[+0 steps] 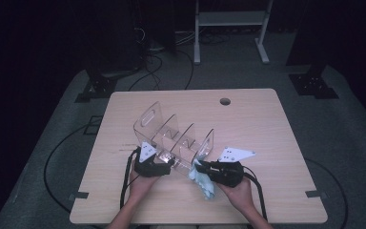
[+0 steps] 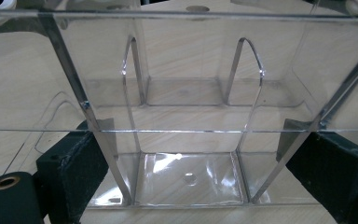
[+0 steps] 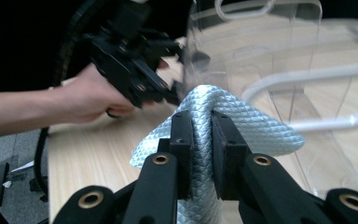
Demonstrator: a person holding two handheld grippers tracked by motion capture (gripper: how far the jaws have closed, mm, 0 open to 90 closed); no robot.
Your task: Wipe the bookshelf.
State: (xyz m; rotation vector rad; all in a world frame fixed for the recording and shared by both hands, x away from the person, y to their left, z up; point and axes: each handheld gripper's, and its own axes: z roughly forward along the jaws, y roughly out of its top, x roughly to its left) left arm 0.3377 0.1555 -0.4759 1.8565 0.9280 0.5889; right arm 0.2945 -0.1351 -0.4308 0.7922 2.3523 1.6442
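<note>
Pinching one cloth, the right gripper nears one clear rack clamped by the left gripper.

Lab-type recording room: lone wooden table on grey carpet, dark surroundings, floor cables, black stand bases, white frame.

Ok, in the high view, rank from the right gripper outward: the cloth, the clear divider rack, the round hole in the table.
1. Light blue cloth: pinched in the right gripper.
2. Clear divider rack: just beyond, up-left.
3. Round hole: farthest, near the table's far edge.
</note>
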